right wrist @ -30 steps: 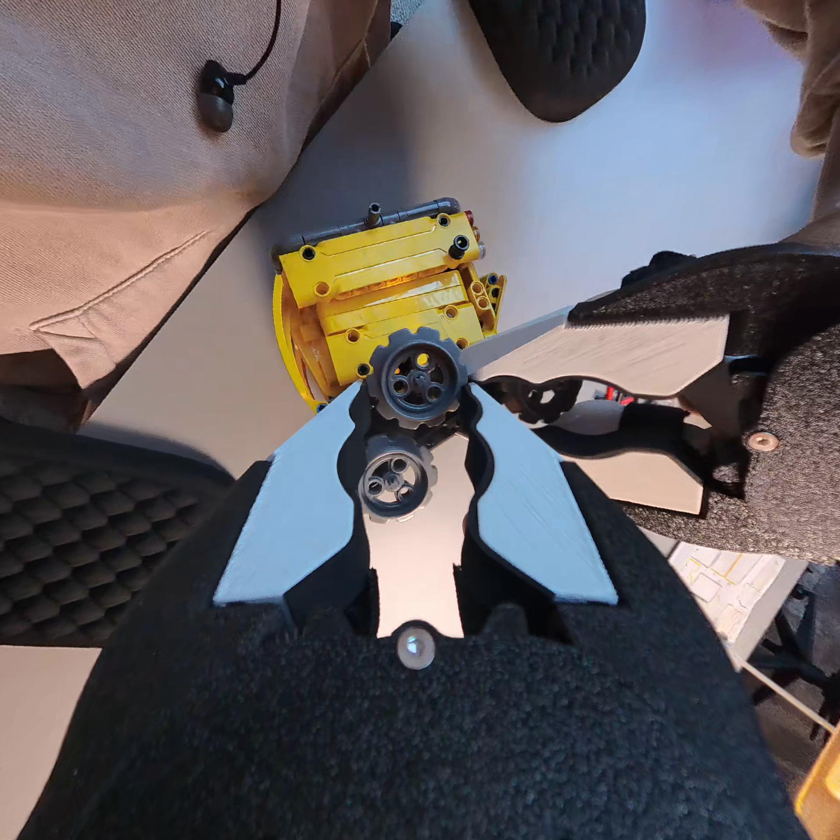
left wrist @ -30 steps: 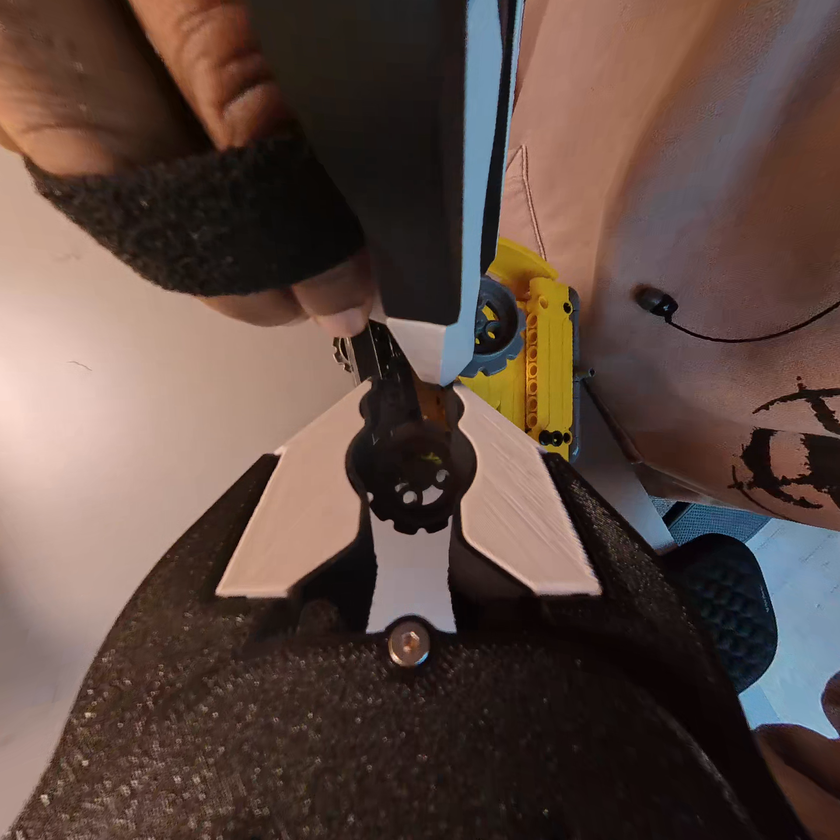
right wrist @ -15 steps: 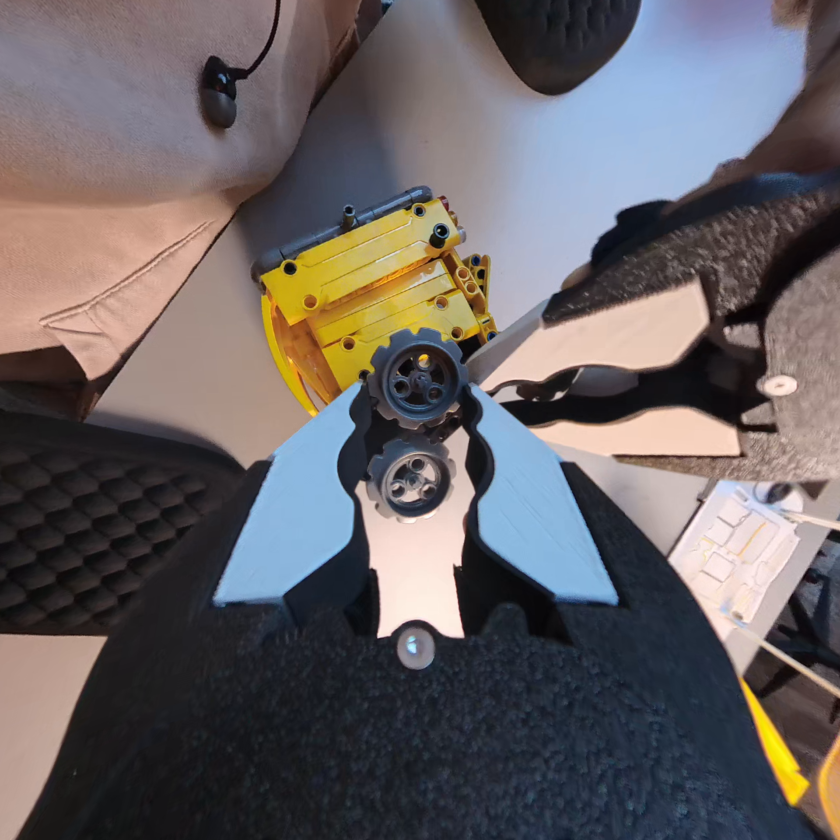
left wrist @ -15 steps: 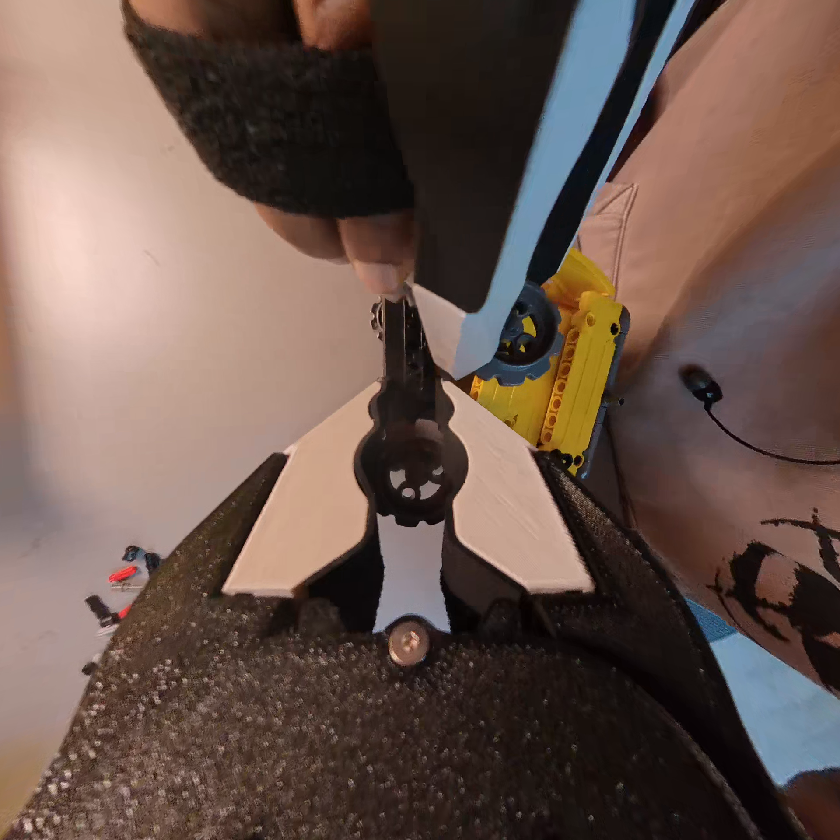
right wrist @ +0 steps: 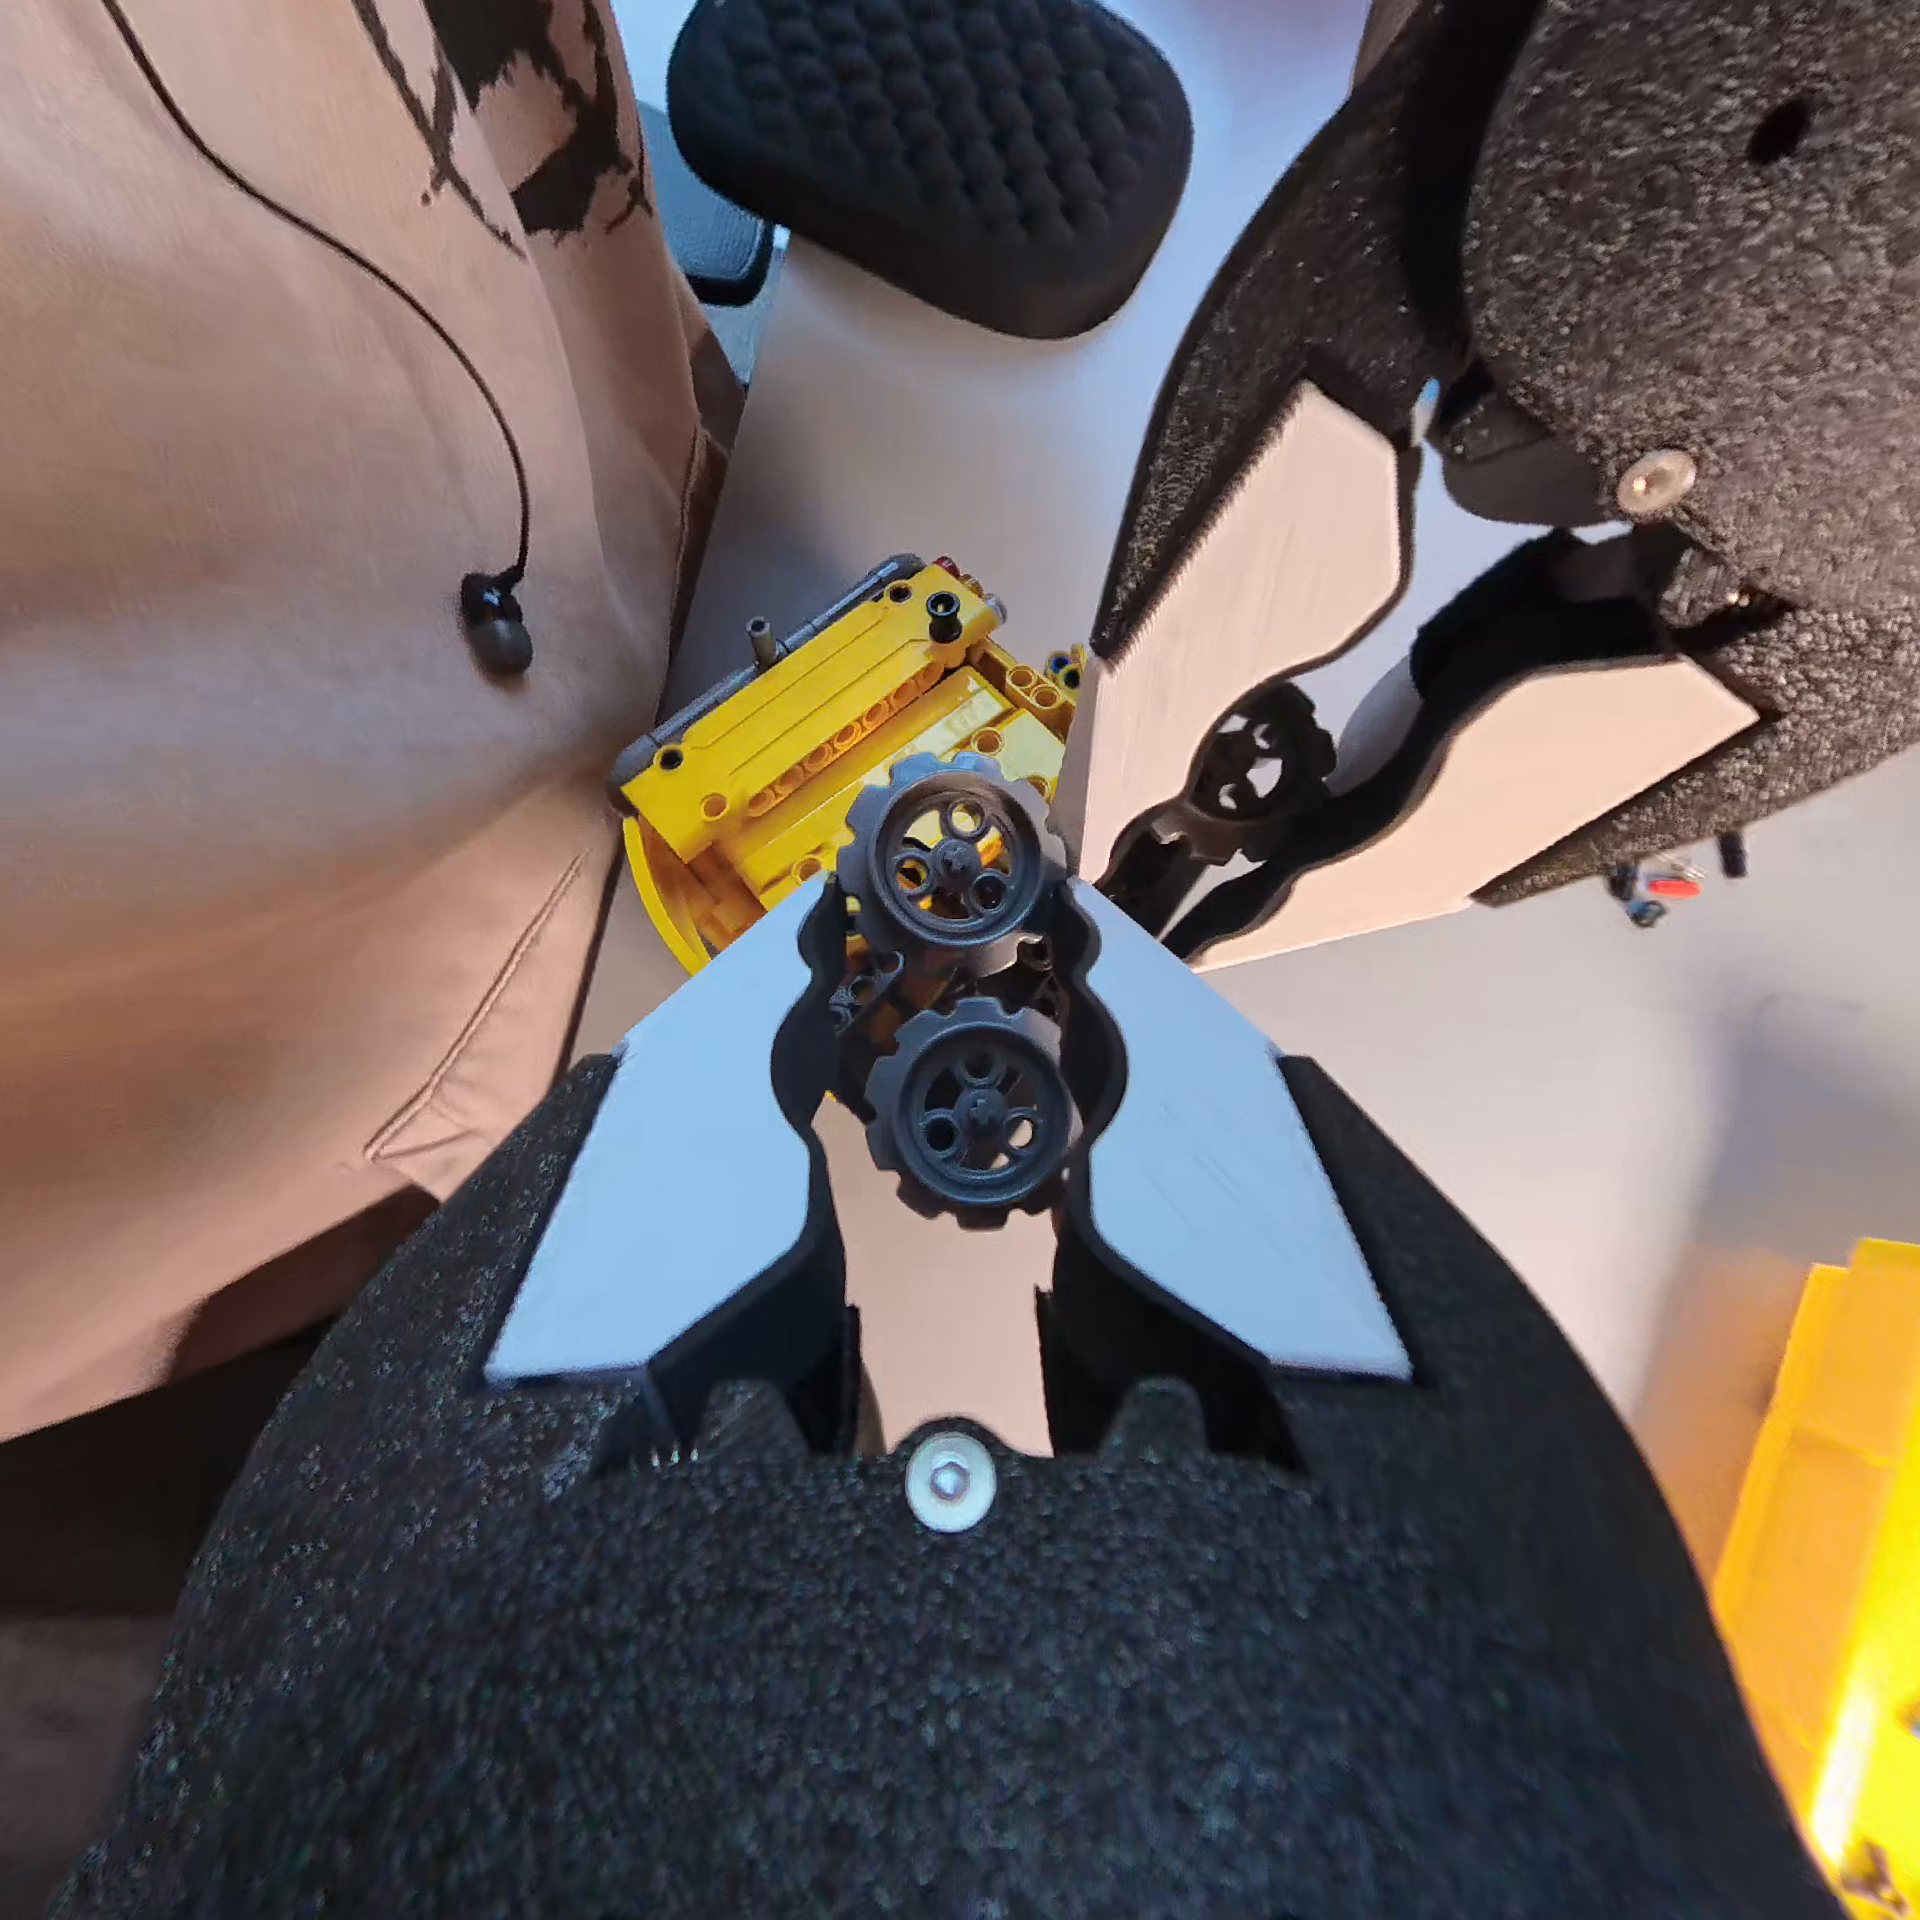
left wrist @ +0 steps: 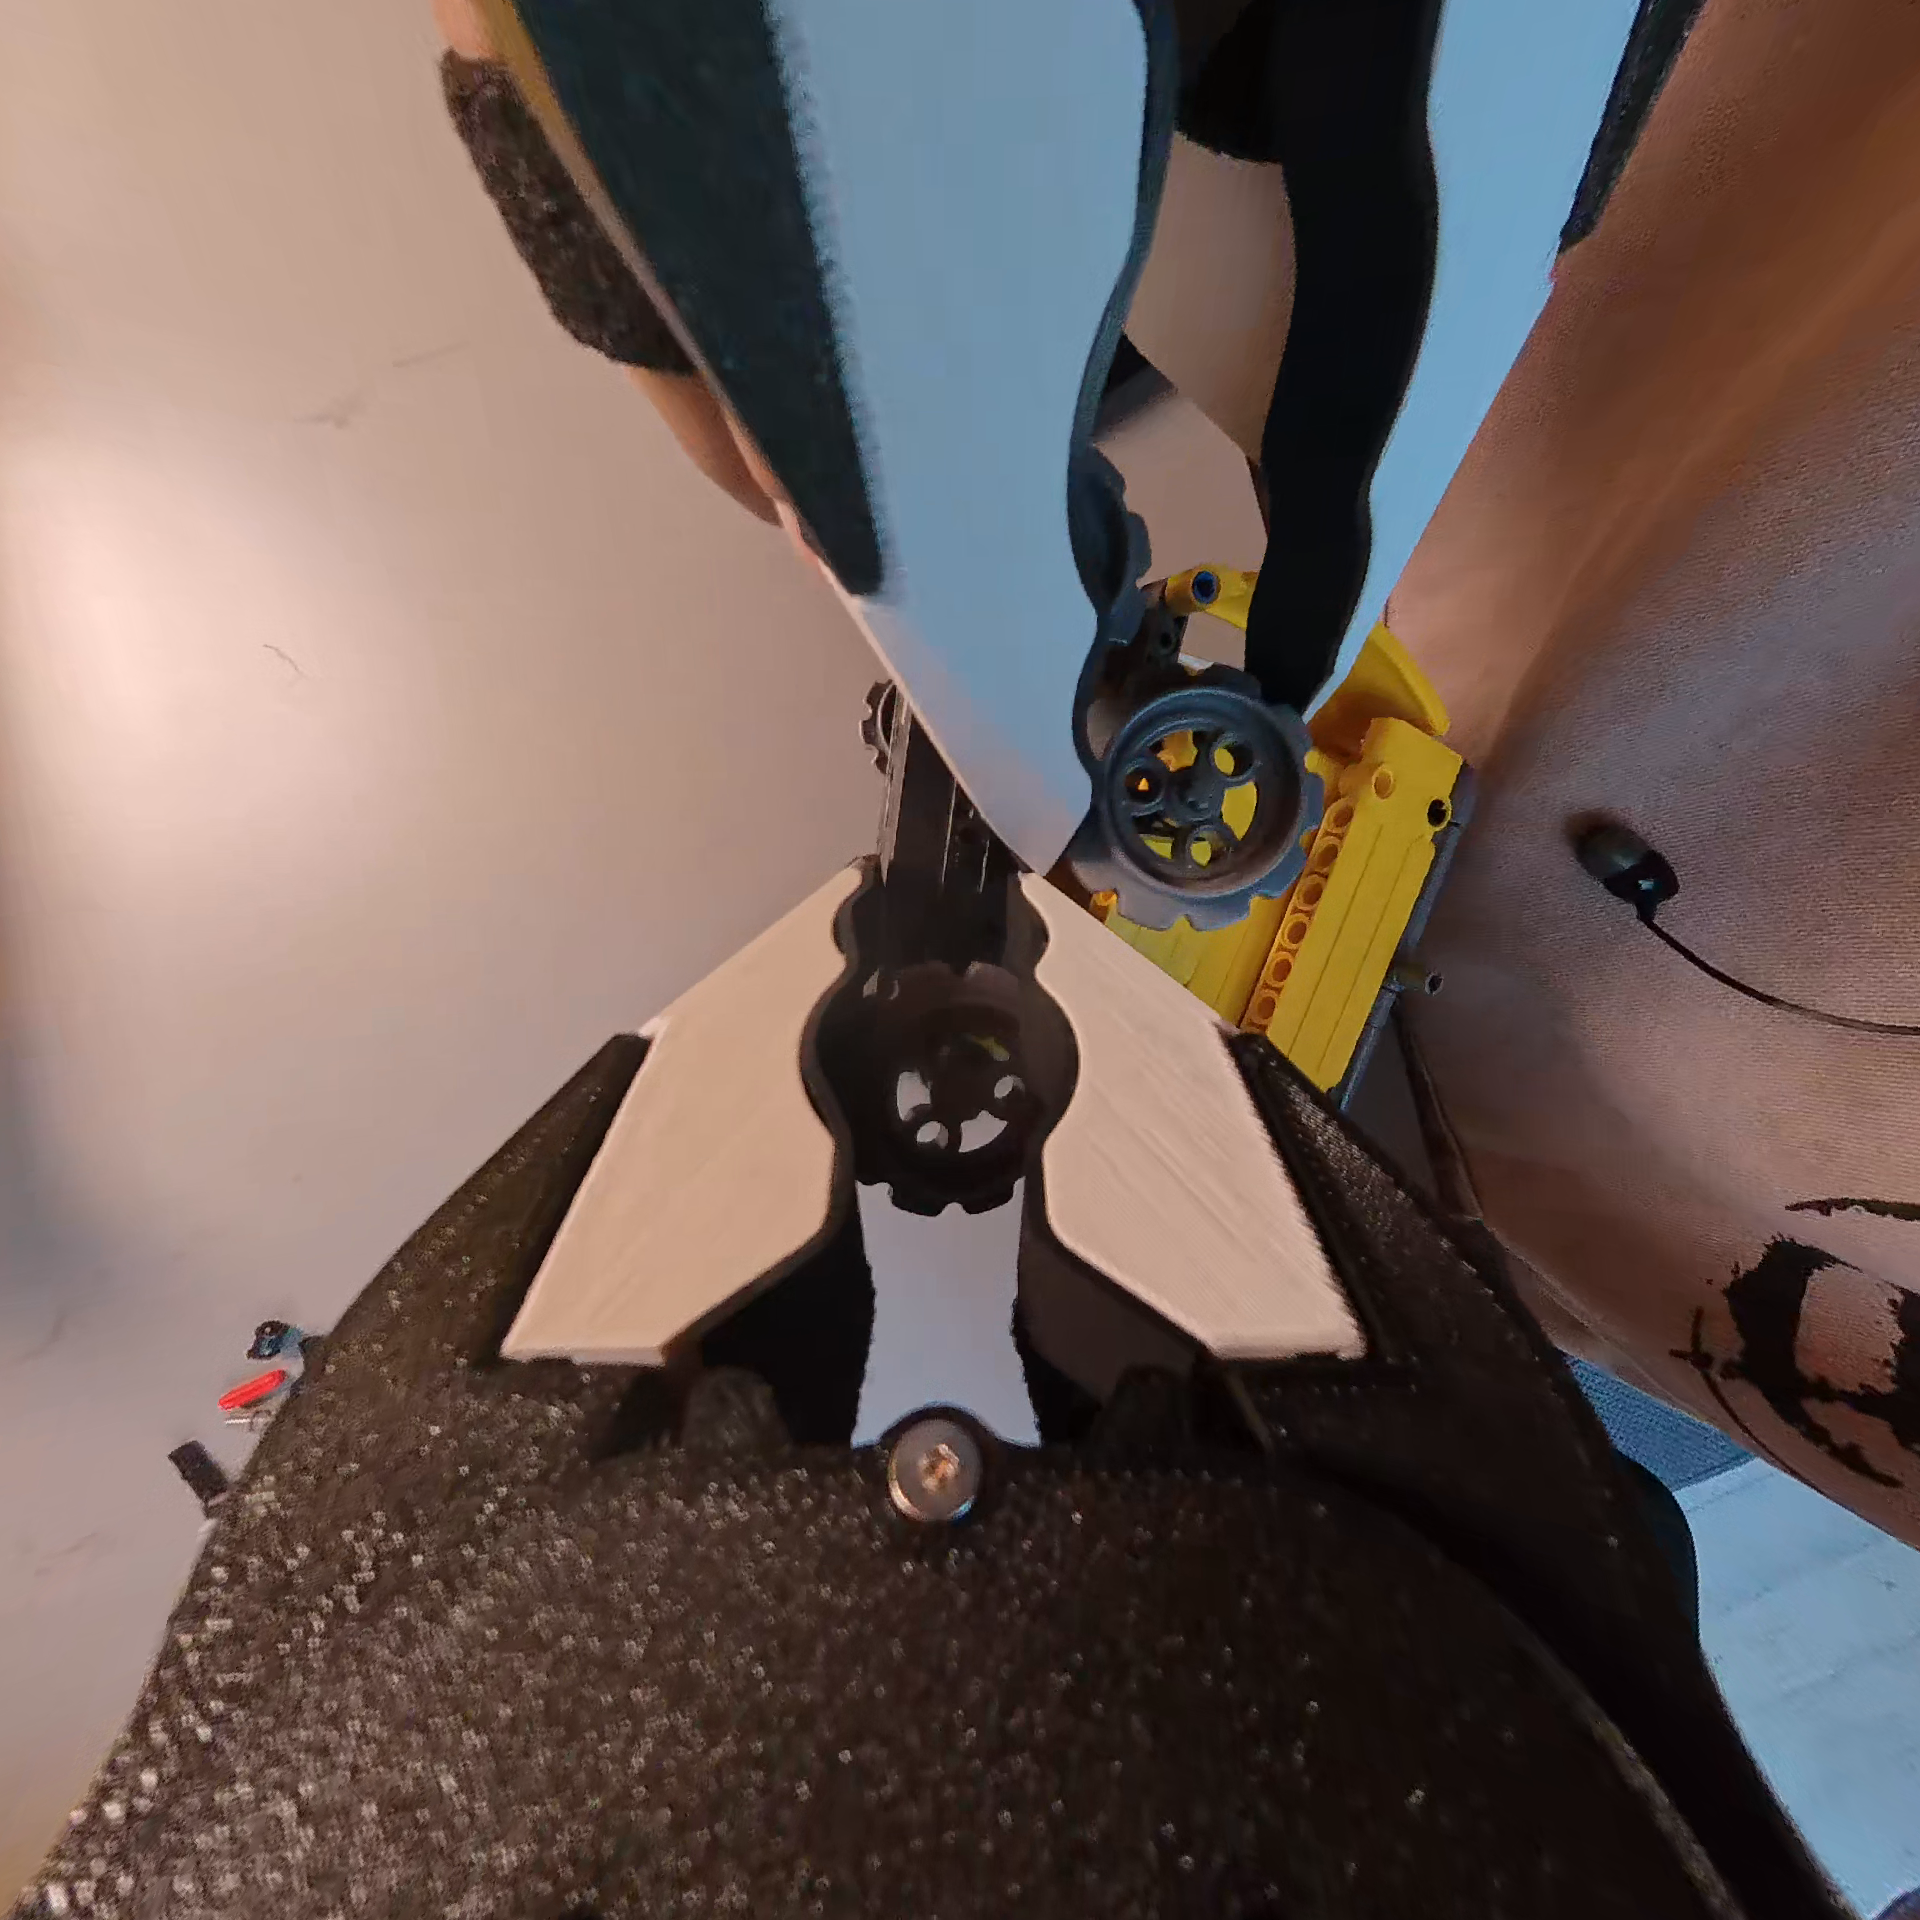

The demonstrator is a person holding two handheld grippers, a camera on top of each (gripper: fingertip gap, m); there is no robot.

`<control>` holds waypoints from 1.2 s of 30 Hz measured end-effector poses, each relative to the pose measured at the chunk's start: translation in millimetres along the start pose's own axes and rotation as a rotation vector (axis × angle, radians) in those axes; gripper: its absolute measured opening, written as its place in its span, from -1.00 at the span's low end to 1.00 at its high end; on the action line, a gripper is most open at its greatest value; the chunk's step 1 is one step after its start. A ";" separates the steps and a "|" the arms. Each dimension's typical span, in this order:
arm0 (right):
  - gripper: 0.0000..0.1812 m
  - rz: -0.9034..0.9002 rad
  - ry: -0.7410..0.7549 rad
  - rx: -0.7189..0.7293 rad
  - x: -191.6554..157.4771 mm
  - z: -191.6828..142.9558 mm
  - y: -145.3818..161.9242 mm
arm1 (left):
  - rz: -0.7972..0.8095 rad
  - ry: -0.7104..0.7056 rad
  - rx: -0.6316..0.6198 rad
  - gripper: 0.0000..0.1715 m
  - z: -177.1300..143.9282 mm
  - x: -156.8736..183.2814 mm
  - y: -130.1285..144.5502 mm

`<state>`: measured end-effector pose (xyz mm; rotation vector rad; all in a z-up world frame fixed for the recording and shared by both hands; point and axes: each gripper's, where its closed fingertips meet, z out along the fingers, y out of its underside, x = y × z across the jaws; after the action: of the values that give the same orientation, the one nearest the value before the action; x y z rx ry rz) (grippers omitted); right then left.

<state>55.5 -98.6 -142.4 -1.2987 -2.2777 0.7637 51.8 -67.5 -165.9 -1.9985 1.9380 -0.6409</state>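
Pale tabletop [right wrist: 935, 436] below, a person's tan shirt [right wrist: 260, 520] behind.

Item, nearest: my right gripper [right wrist: 951, 914], fingers clamped on a dark toothed wheel [right wrist: 951, 857] fixed to a yellow brick-built model [right wrist: 821, 717]; a second matching wheel [right wrist: 977, 1112] sits in the gap nearer the camera.

Item: my left gripper [left wrist: 940, 894], closed on a black toothed part [left wrist: 945, 1091], seen edge-on, just beside the model, its fingertips almost touching the right gripper's.

Item, farther: black padded armrest [right wrist: 935, 156]; an earbud on a cord [right wrist: 499, 623]; small loose pieces [left wrist: 249, 1392] on the table.

Risk, as I judge it: both tools crowd one spot, so fingers could collide, or a twist could pop the wheel off its axle.
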 end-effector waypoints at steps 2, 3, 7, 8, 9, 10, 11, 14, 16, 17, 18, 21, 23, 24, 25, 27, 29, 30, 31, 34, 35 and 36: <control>-0.60 0.001 0.021 0.023 -0.3 0.5 -2.6 | -0.012 -0.008 -0.005 -0.74 -0.6 2.6 1.8; -0.61 -0.005 0.024 0.037 -2.3 1.4 -5.9 | -0.018 -0.001 -0.008 -0.74 -0.9 6.9 3.5; -0.62 -0.021 0.018 0.123 -13.6 6.7 -25.7 | -0.071 0.045 0.016 -0.73 -3.0 25.2 11.0; -0.63 0.007 0.001 0.161 -15.9 7.7 -30.7 | -0.085 0.065 0.033 -0.73 -3.4 30.0 12.2; -0.63 0.040 -0.019 0.203 -18.5 8.7 -35.2 | -0.097 0.076 0.046 -0.73 -3.8 34.1 13.4; -0.63 0.055 -0.023 0.234 -19.8 9.8 -38.7 | -0.103 0.078 0.056 -0.73 -4.3 37.1 14.8; -0.63 0.060 -0.021 0.260 -21.3 10.7 -42.5 | -0.111 0.089 0.063 -0.73 -4.6 41.4 15.9; -0.64 0.132 -0.072 0.379 -34.1 13.2 -58.6 | -0.135 0.198 0.092 -0.72 -3.9 65.5 17.5; -0.65 0.173 -0.090 0.446 -41.9 15.5 -67.2 | -0.144 0.234 0.111 -0.72 -3.6 76.0 19.1; -0.65 0.207 -0.092 0.476 -42.0 16.1 -69.7 | -0.148 0.236 0.119 -0.72 -3.9 77.5 19.9; -0.65 0.245 -0.102 0.506 -42.2 16.2 -71.7 | -0.153 0.244 0.127 -0.72 -3.9 79.2 20.5; -0.66 0.391 -0.183 0.913 -23.8 -41.5 -129.2 | -0.147 0.233 0.169 -0.72 5.4 80.7 5.8; -0.65 -0.001 0.041 0.761 -28.3 -47.1 -148.8 | -0.094 0.202 0.127 -0.72 7.1 77.8 2.3; -0.64 -0.037 0.035 0.705 -34.1 -40.8 -146.6 | -0.103 0.198 0.119 -0.73 6.2 75.4 3.6; -0.63 0.048 -0.025 0.710 -31.3 -42.0 -141.2 | -0.117 0.196 0.118 -0.72 4.2 73.3 6.3; -0.62 0.129 -0.017 0.745 -16.0 -54.6 -130.1 | -0.135 0.180 0.126 -0.73 -0.3 69.2 12.0; -0.62 0.104 0.068 0.734 -5.6 -60.1 -121.8 | -0.169 0.182 0.154 -0.73 -4.0 64.3 15.8; -0.62 0.134 0.070 0.751 -0.2 -63.2 -118.1 | -0.182 0.171 0.164 -0.73 -6.1 60.2 17.8; -0.61 0.179 0.069 0.767 6.9 -64.6 -112.2 | -0.192 0.147 0.167 -0.73 -8.6 54.7 20.8; -0.62 0.323 0.049 0.848 26.3 -67.9 -92.8 | -0.257 0.060 0.221 -0.75 -20.3 30.7 27.0; -0.61 0.367 0.032 0.871 31.5 -67.9 -86.7 | -0.294 0.046 0.265 -0.77 -27.0 22.0 26.7; -0.61 0.404 0.024 0.897 37.0 -68.1 -80.8 | -0.319 0.038 0.324 -0.86 -36.2 14.5 24.7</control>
<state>25.3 -82.5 -35.9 -1.2620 -1.3277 1.6354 12.4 -79.7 -145.3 -2.1053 1.4291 -1.0040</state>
